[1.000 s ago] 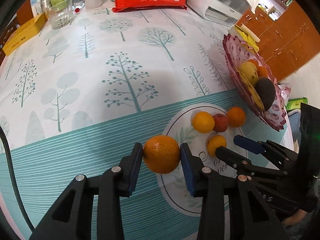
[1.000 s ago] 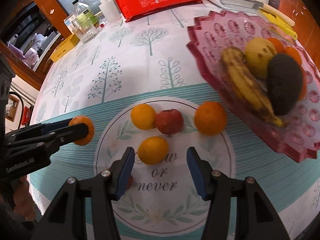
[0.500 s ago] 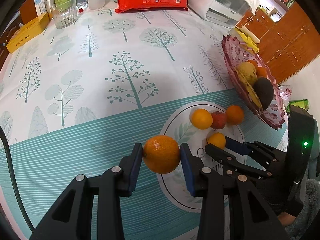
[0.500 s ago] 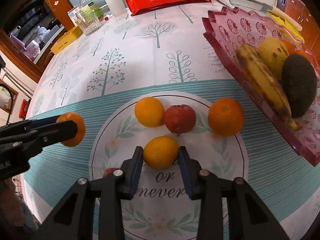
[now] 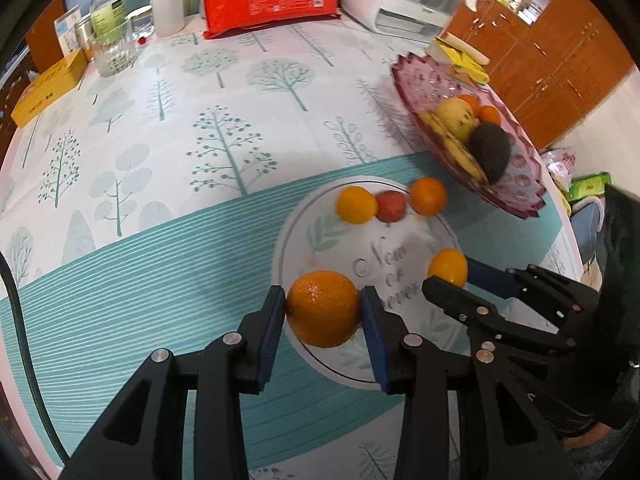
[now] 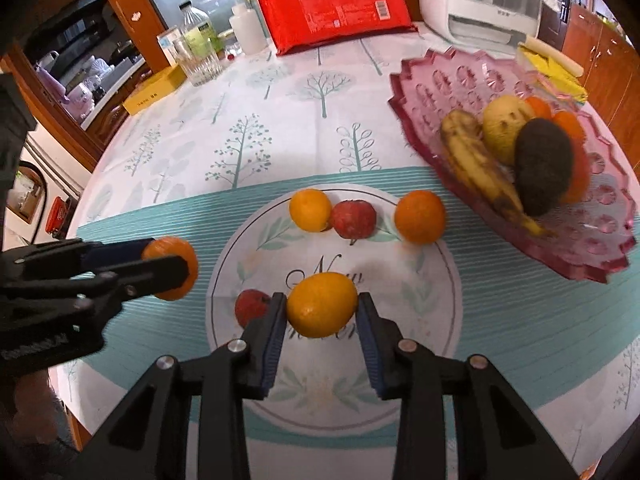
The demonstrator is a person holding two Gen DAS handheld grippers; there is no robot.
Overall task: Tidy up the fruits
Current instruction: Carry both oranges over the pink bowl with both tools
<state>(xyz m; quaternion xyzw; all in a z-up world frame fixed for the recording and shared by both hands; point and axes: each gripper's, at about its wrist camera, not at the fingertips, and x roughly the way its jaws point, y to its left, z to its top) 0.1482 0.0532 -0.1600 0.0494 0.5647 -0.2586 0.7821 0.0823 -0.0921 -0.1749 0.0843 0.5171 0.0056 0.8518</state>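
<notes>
My left gripper point(image 5: 322, 312) is shut on an orange point(image 5: 322, 309) and holds it above the near left edge of the round printed patch point(image 5: 384, 276) on the tablecloth. My right gripper point(image 6: 322, 312) is shut on a yellow-orange citrus point(image 6: 321, 305) above that patch; it also shows in the left wrist view point(image 5: 447, 267). On the patch lie a yellow citrus point(image 6: 310, 210), a red apple point(image 6: 354, 219), an orange point(image 6: 419, 217) and a small red fruit point(image 6: 251, 306). The pink glass fruit dish point(image 6: 448, 80) at right holds a banana point(image 6: 476, 164), an avocado point(image 6: 543, 165) and more fruit.
At the table's far side stand a red bag point(image 6: 334, 4), a white appliance point(image 6: 492, 4), a bottle point(image 6: 195, 28), a glass point(image 6: 200, 65) and a yellow box point(image 6: 154, 90). Yellow packets point(image 6: 552, 68) lie behind the dish. The table edge runs close at right.
My right gripper moved in around the yellow-orange citrus, shut on it and lifted it off the patch. My left gripper, still holding its orange, drifted right toward the patch.
</notes>
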